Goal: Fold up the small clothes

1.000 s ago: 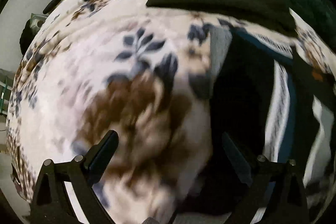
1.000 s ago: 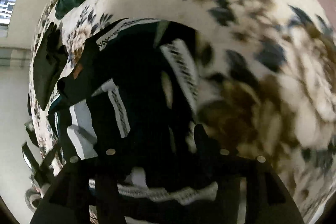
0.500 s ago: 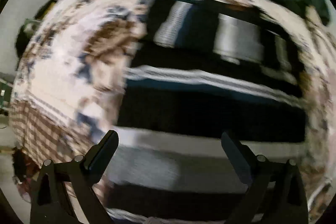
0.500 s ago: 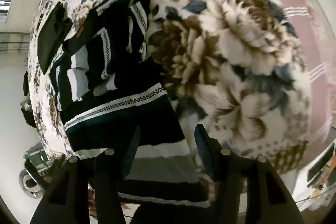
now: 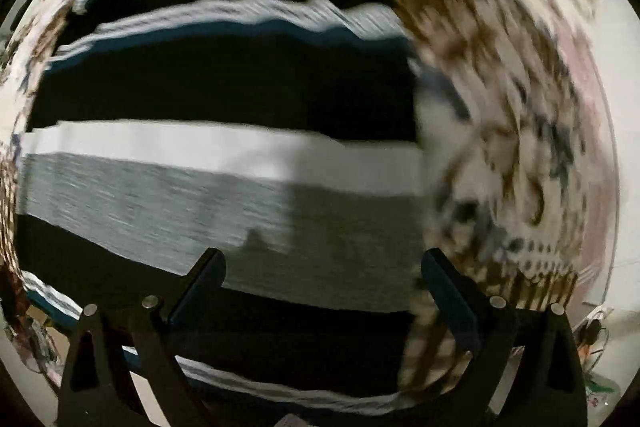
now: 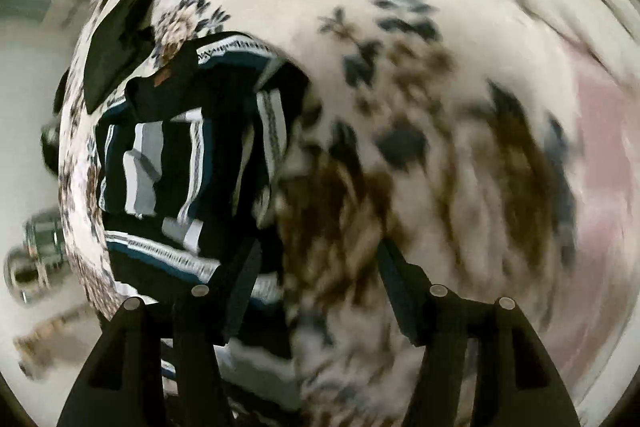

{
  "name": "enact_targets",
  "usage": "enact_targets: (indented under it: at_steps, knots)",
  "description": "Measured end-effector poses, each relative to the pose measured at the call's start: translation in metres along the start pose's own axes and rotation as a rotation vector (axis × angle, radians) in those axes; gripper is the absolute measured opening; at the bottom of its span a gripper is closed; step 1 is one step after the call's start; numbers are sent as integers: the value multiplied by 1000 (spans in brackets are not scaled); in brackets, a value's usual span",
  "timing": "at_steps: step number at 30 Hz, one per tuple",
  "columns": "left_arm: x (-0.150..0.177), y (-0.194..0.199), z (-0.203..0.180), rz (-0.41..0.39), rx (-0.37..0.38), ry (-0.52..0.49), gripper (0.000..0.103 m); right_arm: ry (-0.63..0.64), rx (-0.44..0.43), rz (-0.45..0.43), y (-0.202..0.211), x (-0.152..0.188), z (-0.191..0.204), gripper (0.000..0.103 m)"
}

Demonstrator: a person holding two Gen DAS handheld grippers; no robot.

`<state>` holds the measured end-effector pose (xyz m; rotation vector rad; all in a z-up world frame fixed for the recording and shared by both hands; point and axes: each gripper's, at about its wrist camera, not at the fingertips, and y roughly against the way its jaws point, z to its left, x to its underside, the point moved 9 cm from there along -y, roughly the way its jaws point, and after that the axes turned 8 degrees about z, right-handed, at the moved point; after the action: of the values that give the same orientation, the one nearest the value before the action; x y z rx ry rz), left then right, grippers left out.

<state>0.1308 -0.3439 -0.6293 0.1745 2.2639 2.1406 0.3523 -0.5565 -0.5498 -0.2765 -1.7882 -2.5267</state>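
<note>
Left wrist view: striped garment shows no legible writing; both jaws spread wide, empty.

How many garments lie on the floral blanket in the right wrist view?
2: a black, teal and white striped knitted garment at left, and a plain dark folded cloth beyond it. Others may be hidden.

Left tongs gape wide; right tongs likewise.

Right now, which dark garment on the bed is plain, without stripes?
The folded black cloth, lying beyond the striped sweater; it shows no white or grey bands.
</note>
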Motion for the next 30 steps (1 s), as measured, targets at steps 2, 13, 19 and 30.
enact_targets:
  at_steps: [2, 13, 19, 30]
  knots:
    - [2, -15, -17, 16, -34, -16, 100, 45, -38, 14, -17, -33, 3, 62]
    - [-10, -44, -28, -45, -151, 5, 52, -19, -328, 154, -113, -117, 21, 63]
    - [-11, 3, -9, -165, -130, 32, 4, 8, -347, 115, -95, -114, 48, 8]
    - [2, 123, 110, -330, -45, 296, 4, 177, -190, 67, -3, -114, 157, 7]
